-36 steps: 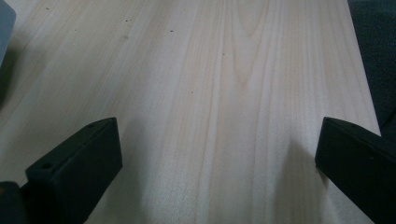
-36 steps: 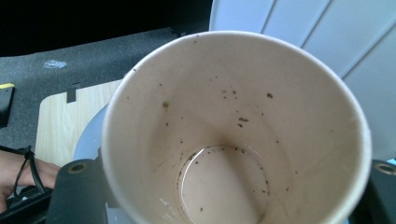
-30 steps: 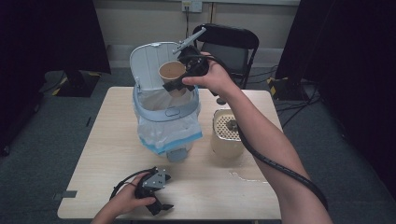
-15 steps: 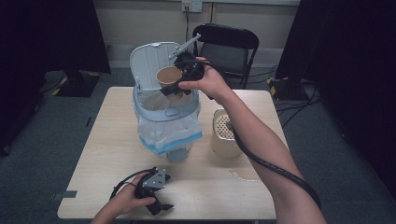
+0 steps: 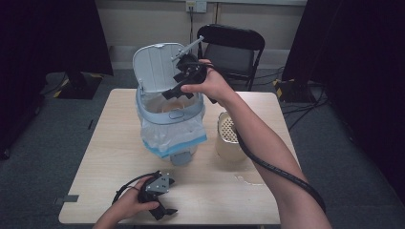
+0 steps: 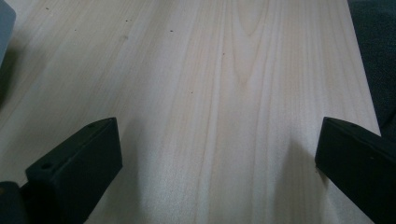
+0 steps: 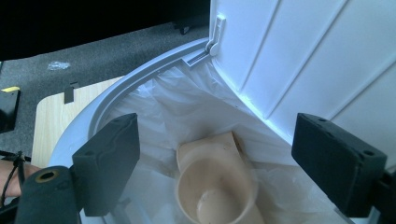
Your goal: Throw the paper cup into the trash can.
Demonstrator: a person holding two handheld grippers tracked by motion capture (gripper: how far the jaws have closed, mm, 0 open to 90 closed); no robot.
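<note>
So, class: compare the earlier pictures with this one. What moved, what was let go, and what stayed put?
The right gripper, whose jaws have just been opening, let go of the paper cup; it now lies in the lined bin. The left gripper stayed resting on the table, and the beige container is unmoved.

Light wood table [image 5: 114,148], grain running near to far. On it: lined bin [image 5: 169,126] with lid up, center-far; perforated beige canister [image 5: 228,138] just right of the bin; left gripper [image 5: 160,202] resting at the near edge, left of center. Small wet-looking patch [image 5: 247,180] near the canister.
</note>
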